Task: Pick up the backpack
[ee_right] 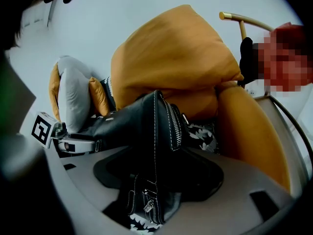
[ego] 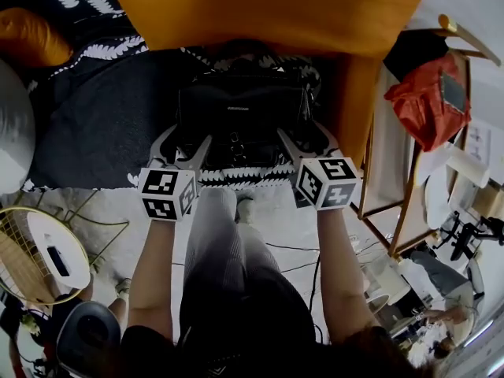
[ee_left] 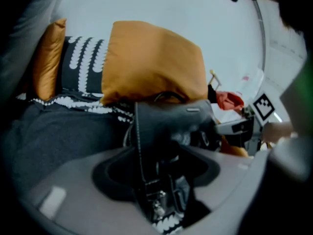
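Observation:
A black leather backpack (ego: pixel 240 120) stands on a dark blanket (ego: pixel 94 124), leaning against a big orange pillow (ego: pixel 268 10). My left gripper (ego: pixel 183 142) is at the bag's left side and my right gripper (ego: pixel 305 140) at its right side. In the left gripper view the bag's stitched edge (ee_left: pixel 166 126) runs down between the jaws of the left gripper (ee_left: pixel 159 173), and the pads press on it. In the right gripper view the zipped side of the backpack (ee_right: pixel 142 126) fills the gap of the right gripper (ee_right: pixel 156 175), gripped the same way.
A smaller orange cushion (ego: pixel 31 38) lies at the far left. On the right, a wooden chair (ego: pixel 409 187) carries a red bag (ego: pixel 429 101). A round wire side table (ego: pixel 39 254) stands on the floor at lower left. Cables (ego: pixel 295 250) cross the floor.

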The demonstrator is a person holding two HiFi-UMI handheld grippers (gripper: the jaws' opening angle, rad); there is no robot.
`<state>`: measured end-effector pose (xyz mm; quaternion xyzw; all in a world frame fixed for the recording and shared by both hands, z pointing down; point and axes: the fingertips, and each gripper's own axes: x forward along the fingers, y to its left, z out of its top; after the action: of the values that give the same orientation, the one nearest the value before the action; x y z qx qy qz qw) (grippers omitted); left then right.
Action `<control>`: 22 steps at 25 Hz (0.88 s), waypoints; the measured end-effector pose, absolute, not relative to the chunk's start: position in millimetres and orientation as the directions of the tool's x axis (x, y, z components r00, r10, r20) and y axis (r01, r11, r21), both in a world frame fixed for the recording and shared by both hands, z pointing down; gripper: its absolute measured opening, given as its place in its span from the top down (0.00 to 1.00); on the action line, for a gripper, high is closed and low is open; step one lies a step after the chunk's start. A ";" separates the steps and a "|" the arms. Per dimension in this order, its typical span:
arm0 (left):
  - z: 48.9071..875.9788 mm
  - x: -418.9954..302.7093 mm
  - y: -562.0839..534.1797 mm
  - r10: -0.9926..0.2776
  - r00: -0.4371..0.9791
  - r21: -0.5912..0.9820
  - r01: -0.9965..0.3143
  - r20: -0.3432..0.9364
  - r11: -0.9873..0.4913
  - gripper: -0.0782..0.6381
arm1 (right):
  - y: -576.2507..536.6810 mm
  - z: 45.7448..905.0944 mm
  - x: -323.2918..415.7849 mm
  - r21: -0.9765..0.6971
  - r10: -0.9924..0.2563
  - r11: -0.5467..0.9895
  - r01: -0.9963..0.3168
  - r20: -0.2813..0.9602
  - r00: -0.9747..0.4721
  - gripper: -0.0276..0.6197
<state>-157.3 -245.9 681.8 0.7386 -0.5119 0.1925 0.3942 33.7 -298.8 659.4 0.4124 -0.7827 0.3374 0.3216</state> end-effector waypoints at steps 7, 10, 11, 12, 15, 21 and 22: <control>676.5 -156.6 -238.3 -0.609 0.386 0.346 -0.919 0.693 -0.189 0.56 | -282.9 652.9 37.6 -0.262 -0.425 0.435 -0.861 0.784 -0.453 0.65; 672.4 -158.0 -233.4 -0.614 0.383 0.335 -0.921 0.690 -0.198 0.59 | -274.8 648.9 38.4 -0.254 -0.430 0.433 -0.865 0.785 -0.446 0.70; 670.6 -158.9 -231.7 -0.618 0.379 0.330 -0.923 0.689 -0.197 0.60 | -272.6 647.2 38.0 -0.250 -0.433 0.435 -0.865 0.784 -0.444 0.72; 668.5 -159.6 -229.9 -0.621 0.372 0.326 -0.926 0.689 -0.193 0.61 | -270.4 645.4 37.7 -0.245 -0.435 0.439 -0.864 0.784 -0.443 0.73; 660.8 -158.8 -223.8 -0.628 0.345 0.308 -0.936 0.698 -0.171 0.64 | -261.4 639.5 38.4 -0.239 -0.439 0.443 -0.864 0.783 -0.442 0.79; 637.1 -156.1 -216.1 -0.642 0.295 0.258 -0.954 0.707 -0.153 0.70 | -242.8 624.3 42.0 -0.258 -0.444 0.416 -0.872 0.779 -0.443 0.88; 633.7 -156.3 -214.7 -0.645 0.290 0.254 -0.955 0.707 -0.150 0.71 | -240.4 620.9 42.0 -0.261 -0.445 0.416 -0.871 0.777 -0.446 0.88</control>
<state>-156.3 -214.7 633.7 0.7245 -0.5522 0.2240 0.3463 42.0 -240.4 620.9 0.4215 -0.7802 0.3379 0.3153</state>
